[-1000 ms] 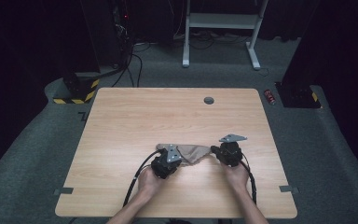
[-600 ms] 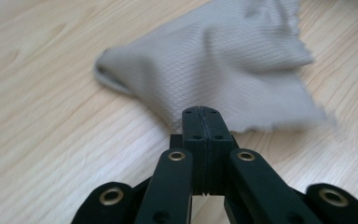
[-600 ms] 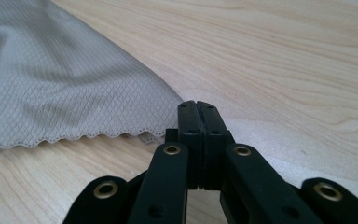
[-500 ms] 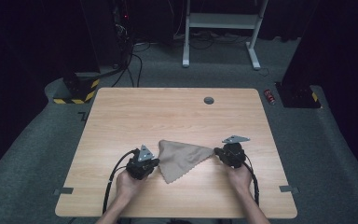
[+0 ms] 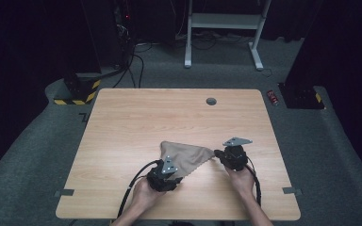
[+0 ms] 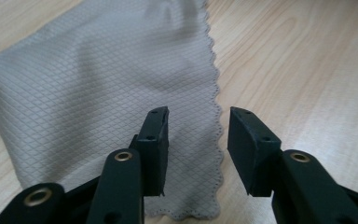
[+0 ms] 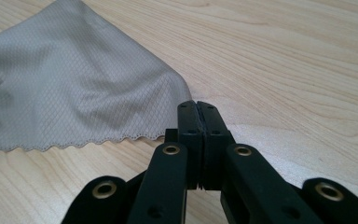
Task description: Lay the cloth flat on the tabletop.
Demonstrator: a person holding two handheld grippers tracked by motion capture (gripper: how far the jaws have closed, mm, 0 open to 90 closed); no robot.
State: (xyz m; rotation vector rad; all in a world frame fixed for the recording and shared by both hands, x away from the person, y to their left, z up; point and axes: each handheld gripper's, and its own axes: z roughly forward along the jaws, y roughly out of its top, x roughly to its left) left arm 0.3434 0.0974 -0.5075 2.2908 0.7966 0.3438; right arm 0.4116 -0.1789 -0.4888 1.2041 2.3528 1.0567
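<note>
— Where do your fingers stand right now?

— My left fingers (image 6: 198, 140) have just been opening; they stand apart with a clear gap, and nothing is pinched. One finger sits over the cloth, the other over bare wood, with the scalloped hem running up between them. My right fingers (image 7: 198, 140) are pressed together, and a corner of the cloth runs in toward their tips; I judge they are clamped on that corner, though the pinch itself is hidden behind them.

— And the cloth itself?

— It is a thin grey-beige microfibre cloth with a fine diamond weave and a scalloped edge (image 5: 185, 156). From the high view it lies on the light wooden surface (image 5: 136, 117), near my side, folded into a rough triangle. One point reaches to my right gripper (image 5: 221, 156), and the near corner lies under my left gripper (image 5: 168, 170).

— So how far along is the fold?

— I judge one fold is laid: the cloth reads as a triangle, not a spread square, and it rests mostly flat with only a soft ripple near the middle. The left side is released, so that part looks done. What is left, as far as I can tell, is letting go on the right, smoothing the ripple, and perhaps another fold.

— Anything else about?

— Only a small dark round grommet (image 5: 211, 101) at the far edge of the surface, well apart from the cloth.
</note>
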